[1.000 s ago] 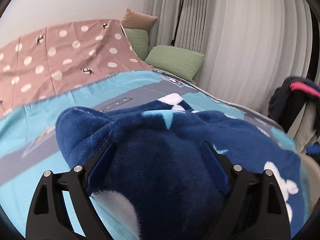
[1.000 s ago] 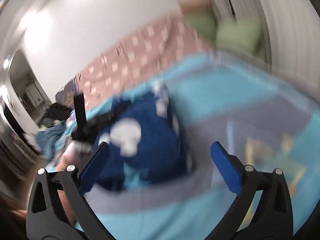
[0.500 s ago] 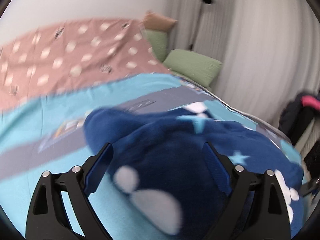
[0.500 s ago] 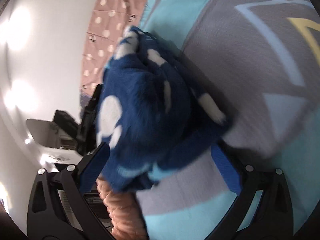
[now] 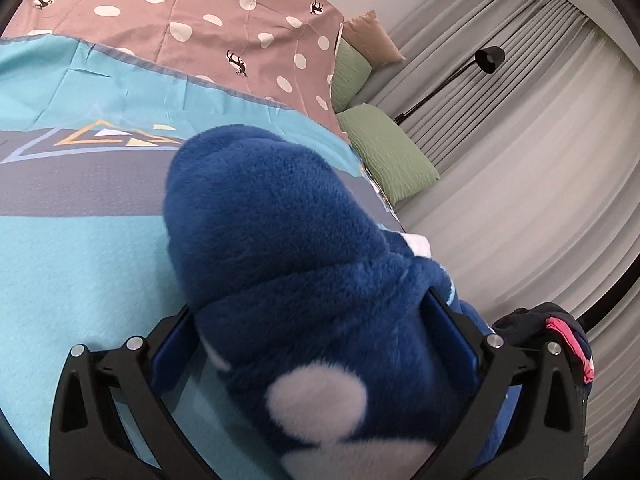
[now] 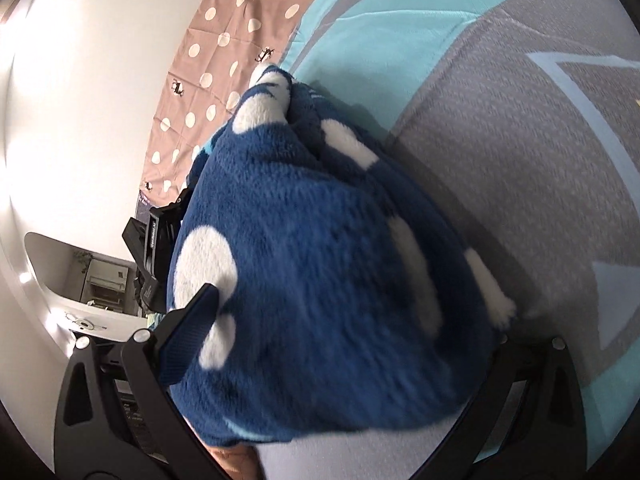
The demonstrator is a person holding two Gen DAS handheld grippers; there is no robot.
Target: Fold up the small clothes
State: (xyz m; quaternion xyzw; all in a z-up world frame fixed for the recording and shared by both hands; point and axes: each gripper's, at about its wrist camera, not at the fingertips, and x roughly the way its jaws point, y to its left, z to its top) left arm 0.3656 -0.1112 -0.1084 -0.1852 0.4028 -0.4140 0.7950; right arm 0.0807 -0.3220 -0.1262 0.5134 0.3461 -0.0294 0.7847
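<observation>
A dark blue fleece garment with white spots lies bundled on the teal and grey mat. My left gripper straddles its near end; the jaws are opening, with the bundle filling the space between the blue pads. In the right wrist view the same garment bulges between the wide-set jaws of my right gripper. Its left fingertip rests against the fleece, and the right fingertip is hidden behind it. The left gripper's black body shows beyond the bundle.
The mat lies over a pink dotted sheet on the bed. Green pillows and a tan one sit at the head end, beside a black floor lamp and grey curtains. A dark clothes pile lies to the right.
Both wrists have rolled and sunk toward the bed. The right gripper has closed in from a distance until the bundle sits between its jaws. The left jaws have spread a little.
</observation>
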